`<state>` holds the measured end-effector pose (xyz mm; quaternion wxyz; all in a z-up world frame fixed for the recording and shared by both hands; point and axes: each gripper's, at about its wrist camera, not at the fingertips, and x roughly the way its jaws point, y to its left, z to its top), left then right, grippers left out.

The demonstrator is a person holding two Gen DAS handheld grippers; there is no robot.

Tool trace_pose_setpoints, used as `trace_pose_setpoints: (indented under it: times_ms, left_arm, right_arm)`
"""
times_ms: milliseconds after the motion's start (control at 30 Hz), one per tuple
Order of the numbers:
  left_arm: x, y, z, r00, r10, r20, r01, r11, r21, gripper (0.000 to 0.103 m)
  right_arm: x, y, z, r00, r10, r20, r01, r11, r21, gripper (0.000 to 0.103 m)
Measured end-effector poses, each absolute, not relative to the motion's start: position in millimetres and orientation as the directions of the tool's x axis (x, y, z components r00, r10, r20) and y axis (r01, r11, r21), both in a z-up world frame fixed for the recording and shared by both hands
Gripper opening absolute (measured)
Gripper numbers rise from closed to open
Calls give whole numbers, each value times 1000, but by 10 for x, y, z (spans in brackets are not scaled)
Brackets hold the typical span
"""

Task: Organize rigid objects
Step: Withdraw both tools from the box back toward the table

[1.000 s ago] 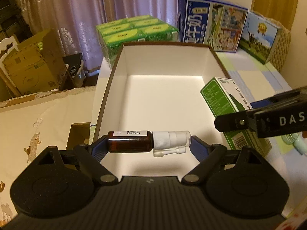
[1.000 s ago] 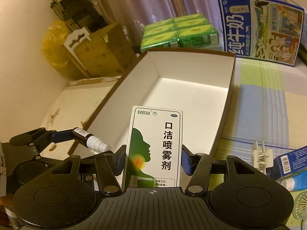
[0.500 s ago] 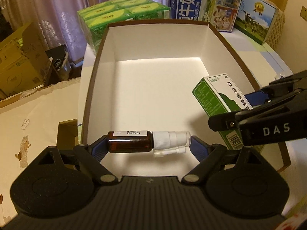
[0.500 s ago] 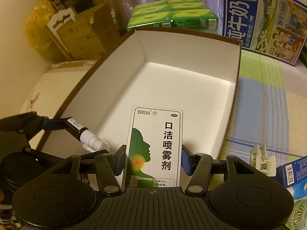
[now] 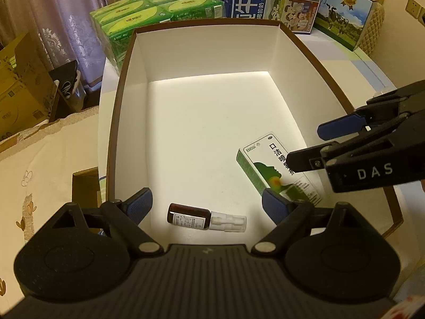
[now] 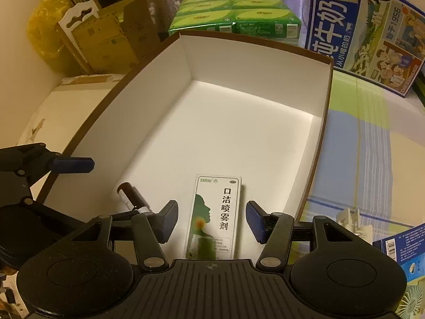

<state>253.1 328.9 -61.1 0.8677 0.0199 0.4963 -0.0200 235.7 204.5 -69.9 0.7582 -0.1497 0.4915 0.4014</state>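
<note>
The spray carton lying in the box reads "口洁喷雾剂" in black down its white face, with a small green "白云山" logo at its top corner. The right claw carries "DAS" in white letters on its black body. The blue milk case behind the box shows large white "牛奶", with "1956" on its illustrated panel. The brown bottle has a white label; its print is too small to read.

Domestic room. Behind the white open box hang mauve patterned curtains; milk cartons and green drink packs stand beyond it, cardboard boxes to its left.
</note>
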Motion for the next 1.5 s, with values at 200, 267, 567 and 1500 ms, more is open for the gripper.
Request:
trace_pose_setpoints:
  times_ms: [200,267,567,1500]
  left_arm:
    - [2518,3309,-609,505,-15,-863,48,999,10,87]
    - [2513,3309,-606,504,-17,-863,44,999,6,87]
    - [2468,3258,-561,516,-18,-857,41,999,4,87]
    - [1724,1863,114,670,-4,-743,-55,997,-55,86]
  right_arm:
    - [2342,2032,-685,183,461,-868,-758,629,174,54]
    - [2345,2038,-687,181,461,-869,-757,629,176,54]
    - [2314,1979,-626,185,480,-858,-756,627,188,54]
    - [2047,-202,-54,267,670,-693,-732,609,306,54]
